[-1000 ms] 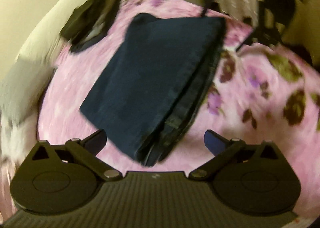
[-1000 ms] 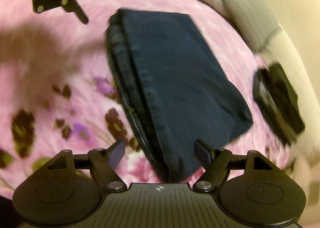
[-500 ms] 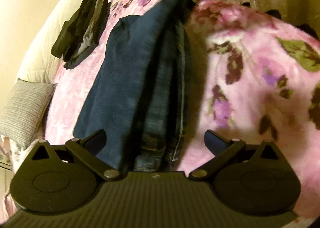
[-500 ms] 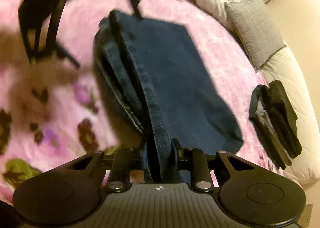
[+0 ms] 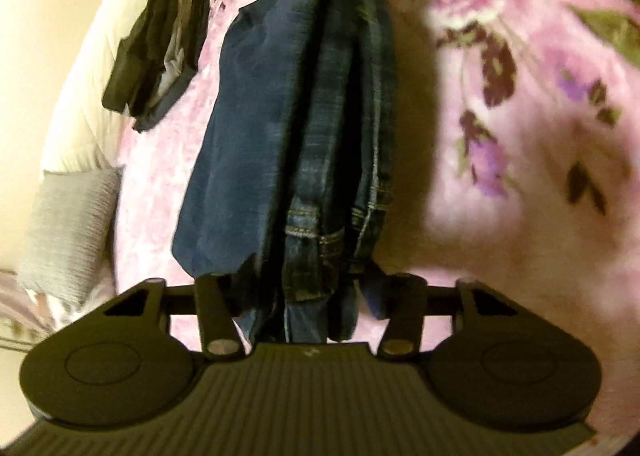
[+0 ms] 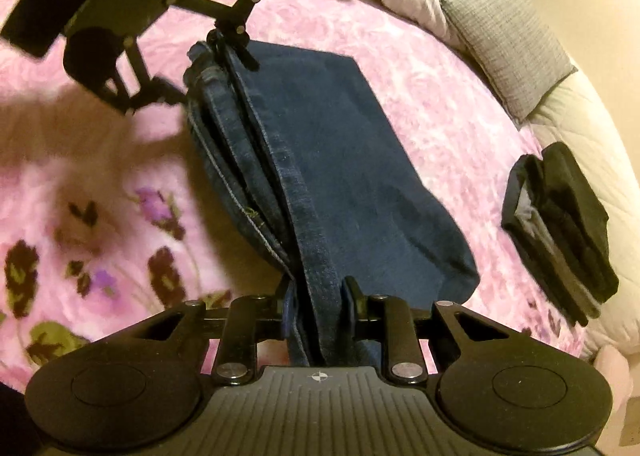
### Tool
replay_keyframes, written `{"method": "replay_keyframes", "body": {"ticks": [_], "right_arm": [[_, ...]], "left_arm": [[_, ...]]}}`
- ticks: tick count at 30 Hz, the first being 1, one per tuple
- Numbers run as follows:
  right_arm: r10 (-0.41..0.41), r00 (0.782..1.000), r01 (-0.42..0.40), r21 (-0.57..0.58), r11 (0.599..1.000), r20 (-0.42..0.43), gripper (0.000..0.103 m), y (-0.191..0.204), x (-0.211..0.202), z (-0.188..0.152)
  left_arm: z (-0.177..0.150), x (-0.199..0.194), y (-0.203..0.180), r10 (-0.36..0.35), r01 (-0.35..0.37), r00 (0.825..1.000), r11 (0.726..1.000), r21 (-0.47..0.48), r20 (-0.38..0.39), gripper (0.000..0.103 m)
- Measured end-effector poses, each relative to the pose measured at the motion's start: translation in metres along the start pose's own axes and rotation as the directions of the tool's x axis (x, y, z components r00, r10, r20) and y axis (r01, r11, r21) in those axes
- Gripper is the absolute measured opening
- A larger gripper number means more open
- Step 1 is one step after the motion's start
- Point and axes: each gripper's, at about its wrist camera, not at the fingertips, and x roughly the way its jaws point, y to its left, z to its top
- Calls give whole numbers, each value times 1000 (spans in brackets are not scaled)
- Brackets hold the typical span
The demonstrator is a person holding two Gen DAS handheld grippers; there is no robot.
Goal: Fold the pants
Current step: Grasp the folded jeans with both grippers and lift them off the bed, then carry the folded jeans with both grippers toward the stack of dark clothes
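The folded jeans [image 6: 340, 159] are squeezed at one end by the right gripper [image 6: 318, 308]. The other end is pinched by the left gripper [image 5: 308, 292], whose jaws have just been closing (stitched hems sit between them). The cloth stretches away ahead of each gripper over the pink blanket [image 6: 420, 95].

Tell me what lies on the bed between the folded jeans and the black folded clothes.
Only bare pink blanket separates the jeans from the black clothes; the right wrist view shows it.
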Motion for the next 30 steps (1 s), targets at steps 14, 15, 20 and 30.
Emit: {"method": "replay_keyframes", "body": {"ticks": [14,15,20,30], "right_arm": [[-198,980,194,-268,944,13,58,56,48,-31],[-217,976,211,-276,938,9,48,54,50,-32],[-219,975,206,-237,949,-30,22,29,21,-22],[-97,990,67,-272,960,-100,18,-5,-104,16]], "left_arm": [[1,-6,47,-187,185,982,973,-139,4,42],[1,-8,48,-191,190,982,972,-140,7,42],[8,-25,58,-224,223,974,959,-173,14,41],[19,-117,89,-357,358,933,905,-229,45,38]]}}
